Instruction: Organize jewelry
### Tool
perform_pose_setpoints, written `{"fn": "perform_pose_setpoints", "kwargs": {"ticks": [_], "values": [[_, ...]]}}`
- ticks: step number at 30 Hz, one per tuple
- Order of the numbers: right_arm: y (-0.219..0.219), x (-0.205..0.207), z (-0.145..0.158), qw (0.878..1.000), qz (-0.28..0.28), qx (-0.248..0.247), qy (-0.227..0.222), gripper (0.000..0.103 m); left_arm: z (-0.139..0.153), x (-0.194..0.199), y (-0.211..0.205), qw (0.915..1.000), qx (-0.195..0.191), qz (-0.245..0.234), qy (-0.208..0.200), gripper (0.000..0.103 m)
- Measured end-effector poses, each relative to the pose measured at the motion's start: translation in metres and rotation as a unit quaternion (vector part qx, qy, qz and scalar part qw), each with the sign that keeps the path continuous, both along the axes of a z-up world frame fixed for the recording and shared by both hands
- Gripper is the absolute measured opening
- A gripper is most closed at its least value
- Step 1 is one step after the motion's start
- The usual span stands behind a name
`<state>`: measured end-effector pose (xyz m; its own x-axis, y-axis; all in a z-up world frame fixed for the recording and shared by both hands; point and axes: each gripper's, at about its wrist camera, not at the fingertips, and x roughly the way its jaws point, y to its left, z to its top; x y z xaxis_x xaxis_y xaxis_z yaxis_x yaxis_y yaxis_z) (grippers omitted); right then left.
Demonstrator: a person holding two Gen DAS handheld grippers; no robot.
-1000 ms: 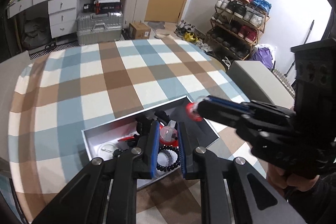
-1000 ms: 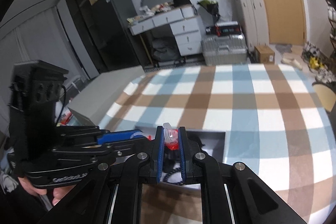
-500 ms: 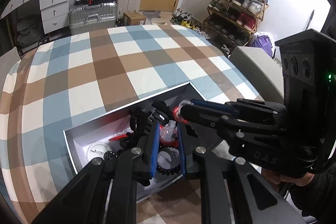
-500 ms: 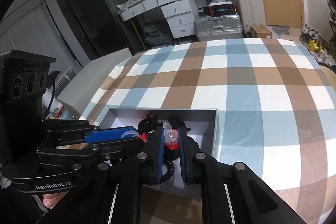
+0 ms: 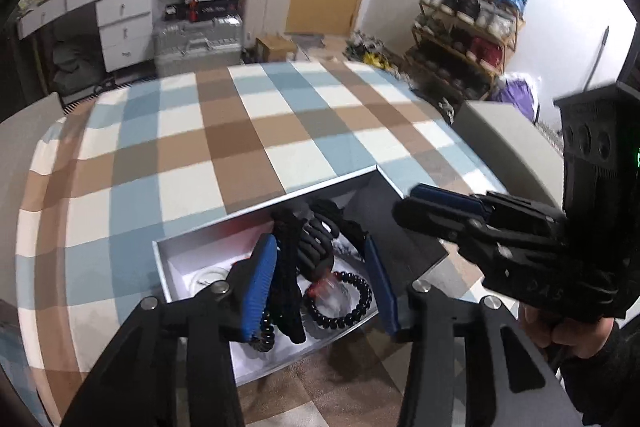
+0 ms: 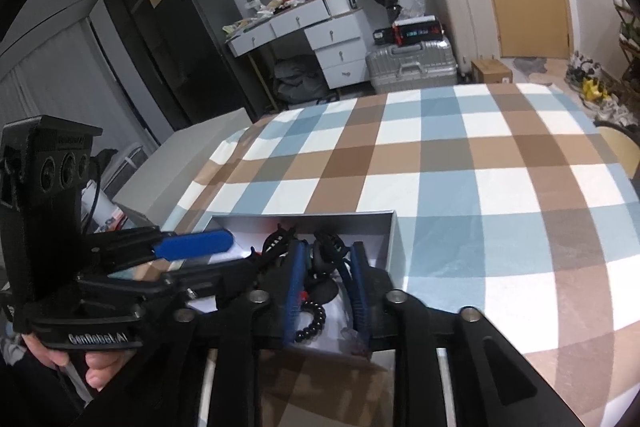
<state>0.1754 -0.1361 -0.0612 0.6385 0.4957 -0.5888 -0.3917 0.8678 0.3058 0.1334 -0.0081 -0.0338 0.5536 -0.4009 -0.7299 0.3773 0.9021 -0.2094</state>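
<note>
A shallow white box (image 5: 168, 267) sits on the checked tablecloth and holds black hair claws (image 5: 316, 235), a dark bead bracelet (image 5: 348, 301), a black coil tie (image 5: 262, 337) and a blurred red and clear piece (image 5: 326, 287). My left gripper (image 5: 320, 287) is open over the box with nothing between its pads. My right gripper (image 6: 326, 291) is open over the same box (image 6: 390, 227), above the bracelet (image 6: 314, 323) and claws (image 6: 324, 255). Each gripper shows in the other's view, the right one (image 5: 440, 207) and the left one (image 6: 192, 247).
The checked tablecloth (image 5: 224, 147) covers the table beyond the box. Grey chair backs (image 5: 508, 135) stand at the right and at the left (image 6: 192, 147). A white drawer unit (image 6: 336, 43), suitcases (image 6: 412, 67) and a shoe rack (image 5: 468, 27) stand on the floor behind.
Both grippers have opened. The red and clear pieces they held are out of the jaws and one lies blurred in the box. Both grippers stay over the box.
</note>
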Motion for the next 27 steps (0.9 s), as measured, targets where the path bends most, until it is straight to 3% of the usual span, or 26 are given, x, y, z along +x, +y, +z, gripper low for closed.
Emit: {"fn": "perform_pose_setpoints", "kwargs": {"ticks": [2,4,6,10,14,18,25,27], "values": [[-0.004,-0.006,0.005,1.000,-0.012,0.000,-0.020,0.050,0.003,-0.003,0.003,0.9998,0.002,0.016,-0.014,0.048],[-0.006,-0.012,0.009,0.999,-0.019,0.001,-0.038,0.054,0.009,-0.010,0.008,0.9980,0.011,0.045,-0.043,0.061],[-0.006,-0.017,0.011,0.999,-0.014,0.006,-0.051,0.054,0.013,-0.015,0.012,0.9948,0.021,0.071,-0.070,0.066],[-0.002,-0.032,0.011,0.996,-0.012,-0.005,-0.086,0.066,0.014,-0.027,0.020,0.9832,0.036,0.127,-0.126,0.085],[0.005,-0.056,0.008,0.989,-0.016,-0.018,-0.147,0.086,0.003,-0.039,0.022,0.9646,0.083,0.187,-0.166,0.085],[0.009,-0.071,0.003,0.983,-0.020,-0.030,-0.181,0.094,-0.008,-0.050,0.030,0.9590,0.071,0.211,-0.175,0.085],[0.009,-0.090,-0.006,0.973,-0.040,-0.056,-0.220,0.102,-0.020,-0.070,0.046,0.9418,0.056,0.266,-0.198,0.085],[0.011,-0.094,-0.007,0.969,-0.049,-0.066,-0.233,0.103,-0.020,-0.075,0.045,0.9354,0.067,0.274,-0.213,0.085]]}}
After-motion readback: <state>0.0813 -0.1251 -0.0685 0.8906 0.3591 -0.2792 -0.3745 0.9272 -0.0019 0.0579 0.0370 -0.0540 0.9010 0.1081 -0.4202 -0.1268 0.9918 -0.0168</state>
